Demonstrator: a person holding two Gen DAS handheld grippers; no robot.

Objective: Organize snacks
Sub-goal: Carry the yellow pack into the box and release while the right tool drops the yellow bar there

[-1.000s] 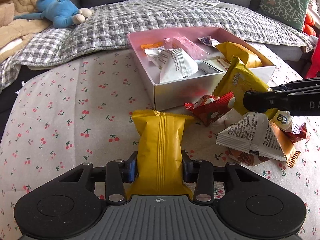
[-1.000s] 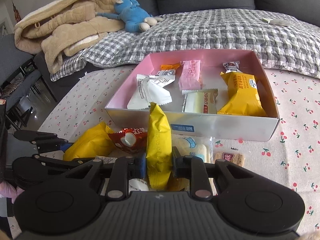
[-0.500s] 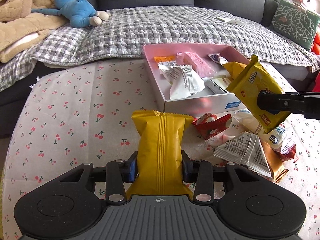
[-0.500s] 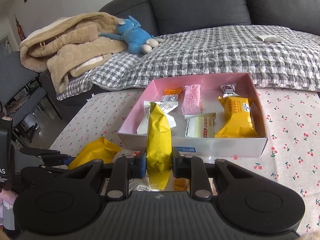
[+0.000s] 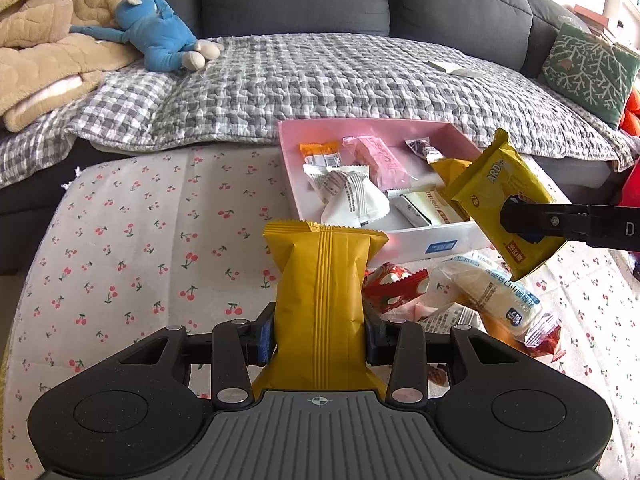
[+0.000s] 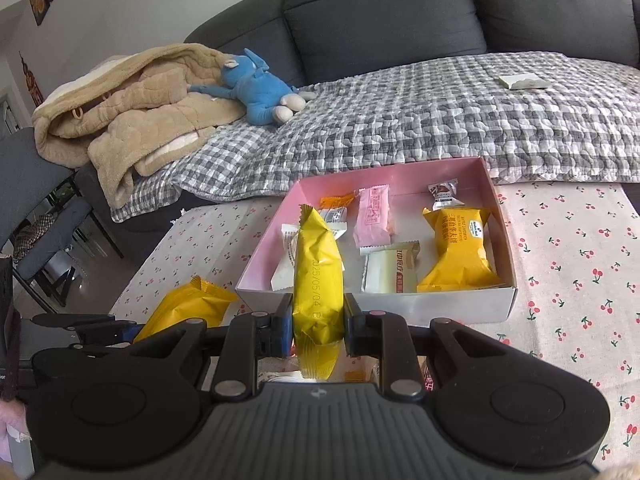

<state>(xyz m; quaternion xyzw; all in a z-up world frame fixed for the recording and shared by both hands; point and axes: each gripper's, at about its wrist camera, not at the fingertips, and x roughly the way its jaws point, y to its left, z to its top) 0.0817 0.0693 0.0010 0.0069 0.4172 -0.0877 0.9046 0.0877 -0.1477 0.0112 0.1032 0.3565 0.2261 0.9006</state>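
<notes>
Yellow packets, two: my left hand-held gripper (image 5: pixel 320 338) clamps one (image 5: pixel 320 300), my right (image 6: pixel 318 326) clamps the other (image 6: pixel 318 280), before the box (image 6: pixel 372 308) holding seven snacks. Only the left view shows loose snacks (image 5: pixel 488 296) on the surface (image 5: pixel 140 260).

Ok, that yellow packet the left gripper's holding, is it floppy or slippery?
The yellow packet probably holds its shape: it stands upright above the left gripper without drooping. Its puffed, creased wrapper suggests light, air-filled contents. The glossy film may slip if loosened.

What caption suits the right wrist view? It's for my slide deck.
Right tongs clamp a yellow snack packet in front of the pink box of sorted snacks.
</notes>
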